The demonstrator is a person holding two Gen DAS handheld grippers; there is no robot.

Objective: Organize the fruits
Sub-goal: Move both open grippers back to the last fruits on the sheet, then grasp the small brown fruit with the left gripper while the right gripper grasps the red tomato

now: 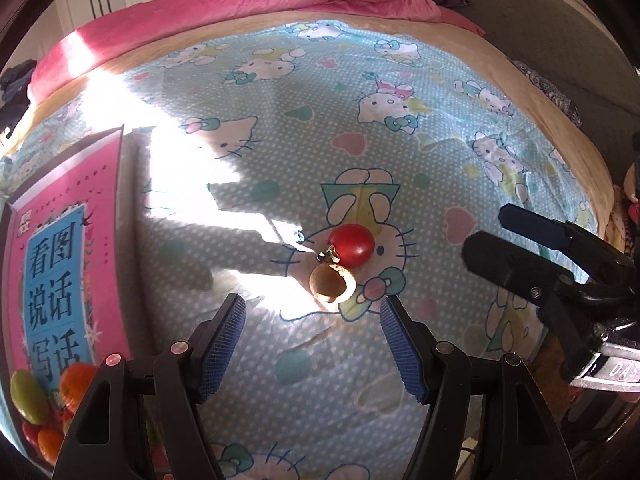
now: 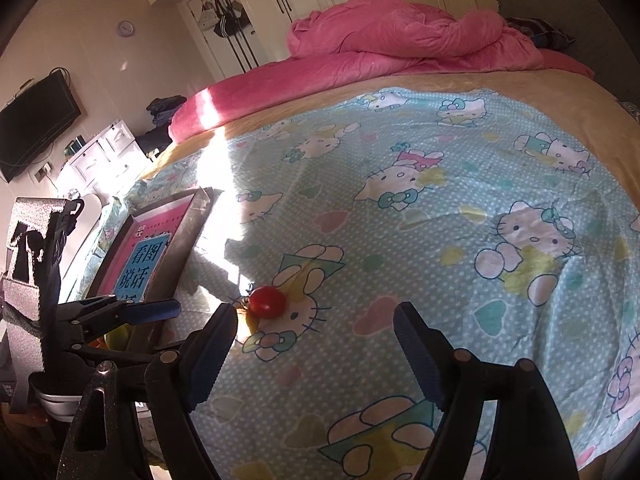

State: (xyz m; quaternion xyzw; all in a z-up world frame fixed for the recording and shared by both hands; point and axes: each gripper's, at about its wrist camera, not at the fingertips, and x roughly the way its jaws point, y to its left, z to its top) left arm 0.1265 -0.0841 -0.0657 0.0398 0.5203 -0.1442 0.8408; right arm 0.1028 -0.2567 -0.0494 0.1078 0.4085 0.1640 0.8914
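Observation:
A red cherry tomato (image 1: 352,246) lies on the cartoon-cat bed sheet (image 1: 400,140), touching a round brown fruit (image 1: 332,284) just in front of it. My left gripper (image 1: 312,300) is open and points down at the brown fruit, which sits just beyond its blue pads (image 1: 224,344). My right gripper (image 2: 316,314) is open and still widening, with nothing between its fingers. The tomato (image 2: 267,301) lies just past its left finger, which hides most of the brown fruit. Each gripper shows in the other's view: the right gripper (image 1: 486,230) and the left gripper (image 2: 168,328).
A dark-rimmed tray (image 2: 192,232) with a pink printed sheet (image 1: 68,216) stands to the left and holds a green fruit (image 1: 28,398), an orange one (image 1: 76,380) and others. A pink duvet (image 2: 400,36) is heaped at the far end of the bed. Bright sunlight crosses the sheet.

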